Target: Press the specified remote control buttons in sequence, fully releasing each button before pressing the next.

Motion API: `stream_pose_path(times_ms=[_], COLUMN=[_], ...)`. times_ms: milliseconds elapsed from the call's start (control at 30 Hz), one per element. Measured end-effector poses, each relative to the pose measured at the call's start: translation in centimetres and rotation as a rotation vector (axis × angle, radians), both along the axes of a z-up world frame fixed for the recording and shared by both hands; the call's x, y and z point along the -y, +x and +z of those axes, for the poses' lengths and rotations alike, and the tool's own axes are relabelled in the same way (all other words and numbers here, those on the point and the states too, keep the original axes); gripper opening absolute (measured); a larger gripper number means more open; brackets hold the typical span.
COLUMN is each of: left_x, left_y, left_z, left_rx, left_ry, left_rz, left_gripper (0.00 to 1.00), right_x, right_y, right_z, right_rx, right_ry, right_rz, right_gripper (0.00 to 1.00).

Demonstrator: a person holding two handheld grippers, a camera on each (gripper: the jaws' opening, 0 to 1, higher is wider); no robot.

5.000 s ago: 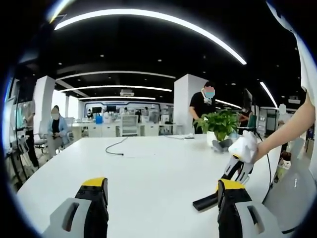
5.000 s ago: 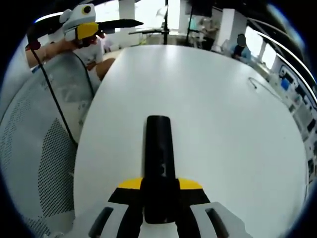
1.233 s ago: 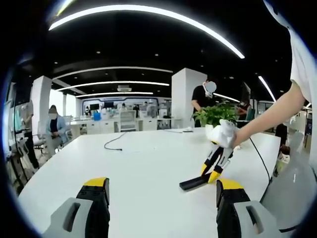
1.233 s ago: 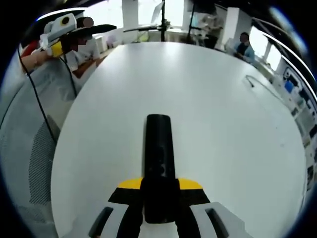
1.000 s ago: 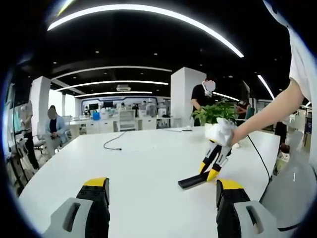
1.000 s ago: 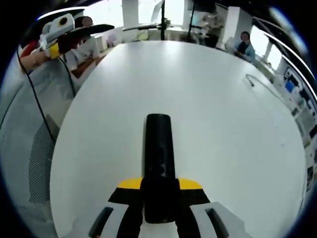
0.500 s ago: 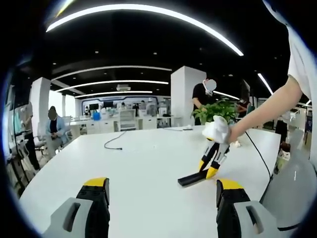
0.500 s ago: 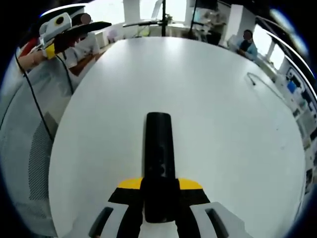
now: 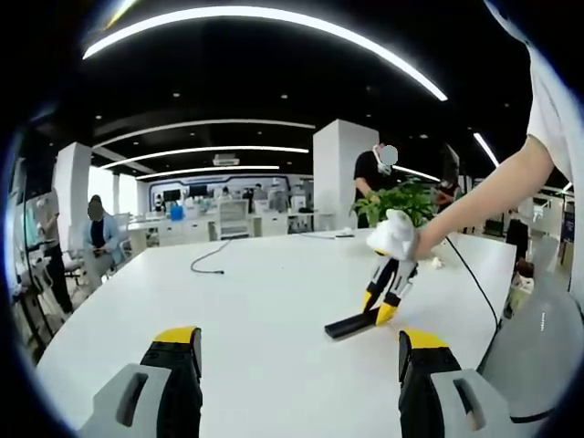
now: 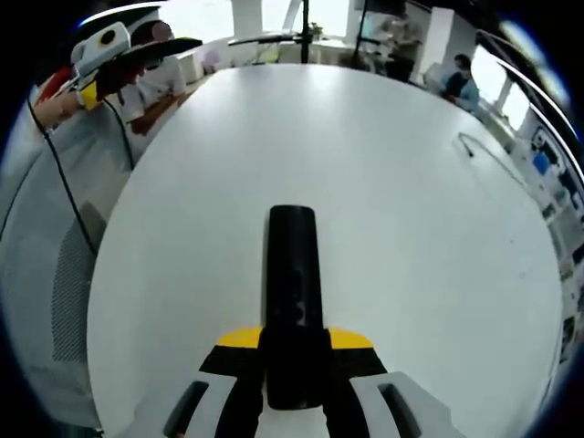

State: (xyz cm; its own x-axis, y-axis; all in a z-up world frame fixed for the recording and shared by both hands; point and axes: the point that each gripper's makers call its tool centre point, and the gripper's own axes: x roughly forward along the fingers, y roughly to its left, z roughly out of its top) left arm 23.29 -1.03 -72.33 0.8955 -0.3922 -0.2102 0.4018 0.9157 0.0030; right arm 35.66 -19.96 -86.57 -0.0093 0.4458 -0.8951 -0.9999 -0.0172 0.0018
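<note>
A slim black remote control [image 10: 292,274] sticks out forward from my right gripper [image 10: 294,351], whose jaws are shut on its near end. In the left gripper view the same remote [image 9: 351,326] hangs low over the white table [image 9: 265,301], tilted down to the left, with the right gripper [image 9: 381,297] and a gloved hand above it. My left gripper [image 9: 297,356] is open in the foreground with nothing between its yellow-tipped jaws. In the right gripper view the left gripper [image 10: 100,50] shows small at the upper left, beyond the table edge.
A black cable [image 9: 208,260] lies on the far part of the table. A potted plant [image 9: 406,201] stands at the far right edge. A mesh chair [image 10: 55,274] sits beside the table's left edge. People stand and sit in the office behind.
The right gripper with the remote has drifted left and further in over the table, seen from the left gripper view. The left gripper stays open and almost still.
</note>
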Motion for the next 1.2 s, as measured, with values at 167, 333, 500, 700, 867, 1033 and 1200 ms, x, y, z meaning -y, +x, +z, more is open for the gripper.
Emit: stream_pose_path(times_ms=[167, 333, 500, 700, 867, 1033, 1200], left_x=[0.0, 0.0, 0.0, 0.0, 0.0, 0.0, 0.0], left_y=[0.0, 0.1, 0.1, 0.0, 0.0, 0.0, 0.0], left_z=[-0.1, -0.1, -0.1, -0.1, -0.1, -0.2, -0.2], left_rx=[-0.002, -0.005, -0.005, -0.005, -0.005, -0.006, -0.009], left_ry=[0.003, 0.004, 0.006, 0.004, 0.003, 0.003, 0.004], left_rz=[0.002, 0.001, 0.001, 0.0, -0.001, -0.001, -0.005], left_gripper=[0.92, 0.92, 0.92, 0.92, 0.92, 0.92, 0.92], right_x=[0.0, 0.0, 0.0, 0.0, 0.0, 0.0, 0.0], right_y=[0.2, 0.4, 0.6, 0.7, 1.1, 1.2, 1.4], right_z=[0.0, 0.0, 0.0, 0.0, 0.0, 0.0, 0.0], right_rx=[0.0, -0.001, -0.002, -0.002, -0.003, -0.002, -0.002], right_ry=[-0.01, -0.015, -0.012, -0.013, -0.015, -0.017, -0.018], right_rz=[0.007, 0.013, 0.01, 0.006, 0.007, 0.007, 0.007], right_gripper=[0.21, 0.21, 0.21, 0.21, 0.21, 0.21, 0.21])
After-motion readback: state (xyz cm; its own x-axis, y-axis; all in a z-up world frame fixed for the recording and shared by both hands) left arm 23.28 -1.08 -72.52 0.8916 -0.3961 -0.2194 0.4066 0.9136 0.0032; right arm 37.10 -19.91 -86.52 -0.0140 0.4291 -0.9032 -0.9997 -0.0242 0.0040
